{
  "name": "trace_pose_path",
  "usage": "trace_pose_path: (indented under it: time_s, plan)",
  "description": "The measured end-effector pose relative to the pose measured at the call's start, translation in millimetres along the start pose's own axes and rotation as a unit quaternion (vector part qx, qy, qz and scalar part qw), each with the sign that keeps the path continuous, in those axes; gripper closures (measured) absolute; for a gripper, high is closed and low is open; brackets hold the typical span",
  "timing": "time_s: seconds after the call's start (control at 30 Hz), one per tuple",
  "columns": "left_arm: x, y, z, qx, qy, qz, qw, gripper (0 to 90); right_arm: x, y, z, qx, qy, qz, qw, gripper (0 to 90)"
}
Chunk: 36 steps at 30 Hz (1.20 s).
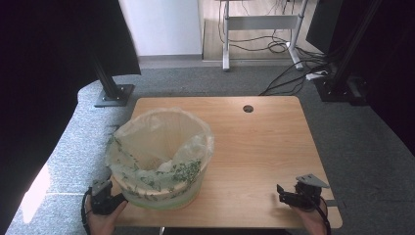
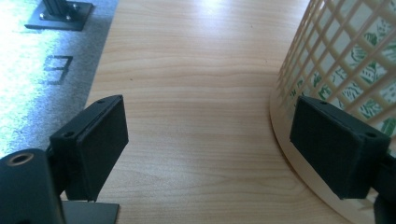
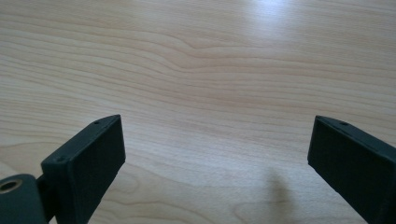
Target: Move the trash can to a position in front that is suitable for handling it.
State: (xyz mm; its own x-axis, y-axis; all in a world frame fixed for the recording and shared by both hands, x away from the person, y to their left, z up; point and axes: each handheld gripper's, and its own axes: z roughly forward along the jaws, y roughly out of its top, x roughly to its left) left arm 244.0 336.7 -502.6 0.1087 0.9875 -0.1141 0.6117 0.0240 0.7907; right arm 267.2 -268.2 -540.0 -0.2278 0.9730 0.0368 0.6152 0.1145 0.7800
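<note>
On the table (image 1: 259, 147), both grippers are open and empty; the left gripper (image 2: 210, 140) sits beside the basket (image 1: 161, 161), the right gripper (image 3: 217, 154) well apart.

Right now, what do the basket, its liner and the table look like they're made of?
Basket: probably plastic, cream, matte; its wall is an even moulded lattice. Liner: thin plastic film, translucent with green leaf print; it crinkles and folds over the rim. Table: light wood or wood-look laminate, smooth with a soft sheen; grain lines show, but which of the two I can't tell.
</note>
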Motion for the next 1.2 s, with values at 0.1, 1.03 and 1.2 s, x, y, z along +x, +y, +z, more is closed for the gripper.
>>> trace_pose_path:
  time_s: [0.1,1.03,1.2]
  plan:
    - [-0.7,0.8,-0.8,-0.003,0.005,0.003,1.0000,11.2,-2.2,1.2,2.8,-0.001,-0.003,-0.002,1.0000,4.5]
    - [-65.8,1.4,-10.0,0.024,0.094,0.019,0.9951,11.8,-3.7,-1.4,4.5,0.015,-0.032,0.009,0.9993,5.8]
    - [-67.7,9.1,-0.3,0.024,0.087,0.041,0.9951,13.1,-0.5,-1.5,4.8,0.017,-0.029,0.003,0.9994,5.8]
